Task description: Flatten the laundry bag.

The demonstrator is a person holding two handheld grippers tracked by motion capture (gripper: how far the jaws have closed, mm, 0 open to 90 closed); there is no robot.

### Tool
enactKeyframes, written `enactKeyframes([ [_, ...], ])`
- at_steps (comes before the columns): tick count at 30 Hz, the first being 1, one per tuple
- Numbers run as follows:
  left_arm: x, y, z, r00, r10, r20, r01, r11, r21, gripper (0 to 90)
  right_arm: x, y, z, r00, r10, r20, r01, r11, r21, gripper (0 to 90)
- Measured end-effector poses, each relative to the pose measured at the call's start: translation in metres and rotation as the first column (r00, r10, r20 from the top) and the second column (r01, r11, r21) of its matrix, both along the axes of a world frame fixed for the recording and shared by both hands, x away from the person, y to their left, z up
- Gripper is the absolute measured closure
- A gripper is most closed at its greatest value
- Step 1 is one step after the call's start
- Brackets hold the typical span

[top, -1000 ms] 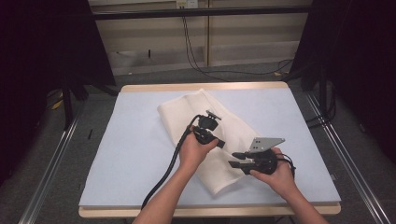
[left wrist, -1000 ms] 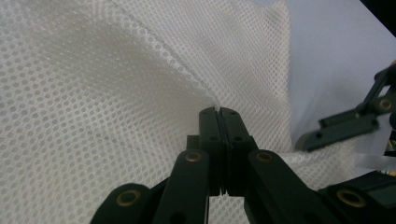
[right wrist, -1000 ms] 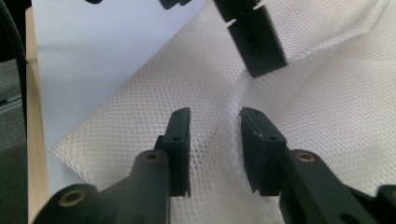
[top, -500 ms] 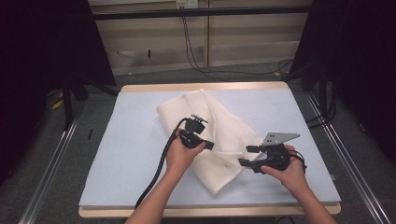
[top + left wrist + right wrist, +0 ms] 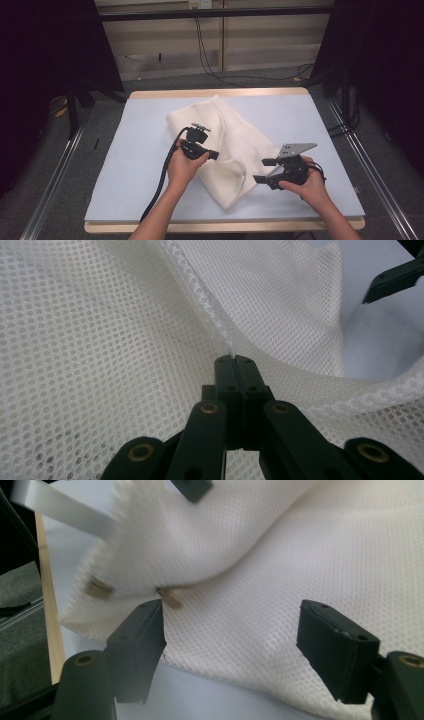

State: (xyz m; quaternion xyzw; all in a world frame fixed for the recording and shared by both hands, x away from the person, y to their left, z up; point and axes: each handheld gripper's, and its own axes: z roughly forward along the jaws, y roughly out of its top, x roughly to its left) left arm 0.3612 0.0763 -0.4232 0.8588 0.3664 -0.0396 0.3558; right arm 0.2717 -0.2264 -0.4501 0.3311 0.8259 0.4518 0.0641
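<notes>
At centre frame of the high view, we see a white mesh bag (image 5: 225, 145) lying diagonally on the pale blue surface (image 5: 135, 150), running from upper centre down toward the lower centre-right. Our left gripper (image 5: 212, 155) sits over the bag's middle, held in the left hand (image 5: 184, 167), its cable (image 5: 162, 180) trailing toward the lower left. In the left gripper view, its fingers (image 5: 227, 375) are pressed together on a raised seam of the bag (image 5: 100, 340), pinching the mesh. Our right gripper (image 5: 262, 170) is at the right of the frame, just beside the bag's lower right edge, held in the right hand (image 5: 307, 182). In the right gripper view, its fingers (image 5: 332, 645) stand wide apart with nothing between them, pointing at the bag (image 5: 300, 555).
</notes>
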Motion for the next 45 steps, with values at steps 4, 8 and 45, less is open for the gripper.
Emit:
enactKeyframes([
  [4,-0.007,0.008,-0.002,0.9999,-0.011,0.005,0.011,0.9998,-0.018,90.0,0.006,-0.001,-0.014,0.9983,-0.058,0.009,0.059,0.994,-0.097,31.3],
  [8,-0.015,0.012,-0.005,0.9995,-0.023,0.021,0.024,0.9995,-0.021,90.0,0.01,0.002,-0.027,0.9952,-0.096,0.019,0.098,0.982,-0.163,36.6],
  [45,-0.038,0.037,-0.005,0.9977,-0.008,0.068,0.011,0.9987,-0.05,90.0,0.067,-0.031,-0.011,0.9651,-0.26,0.028,0.261,0.943,-0.208,83.2],
])
